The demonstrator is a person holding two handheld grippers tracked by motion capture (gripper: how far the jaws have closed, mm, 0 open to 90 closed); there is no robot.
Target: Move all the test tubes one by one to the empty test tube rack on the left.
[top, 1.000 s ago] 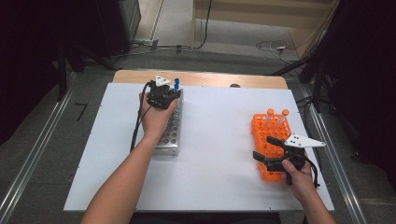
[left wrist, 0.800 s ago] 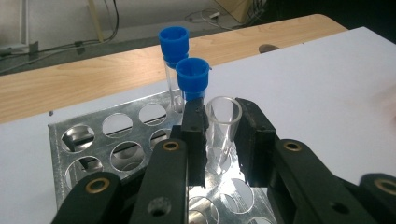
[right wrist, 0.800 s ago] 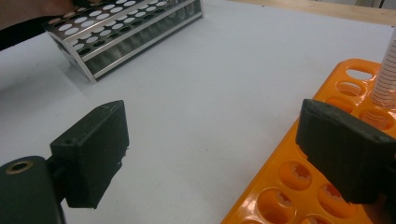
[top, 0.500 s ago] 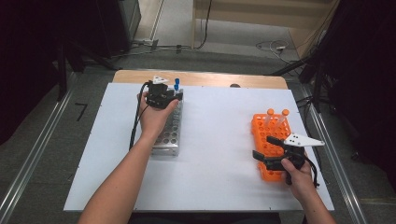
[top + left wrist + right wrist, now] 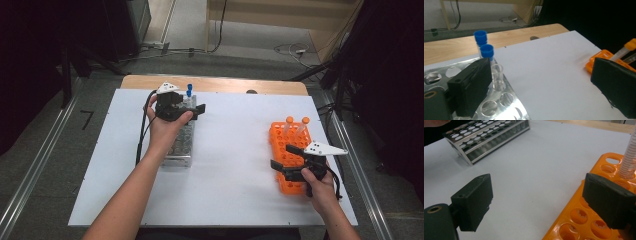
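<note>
High view: we look forward and down from above the person's side onto the white table (image 5: 235, 150), whole top in frame, floor beyond. Left gripper view: we sit low and close over the steel tube rack (image 5: 499, 105), facing across the table toward the orange rack (image 5: 599, 58). Right gripper view: we sit close above the orange rack (image 5: 584, 220), facing back toward the steel tube rack (image 5: 486, 137). All three views share both racks and the bare tabletop between them.
</note>
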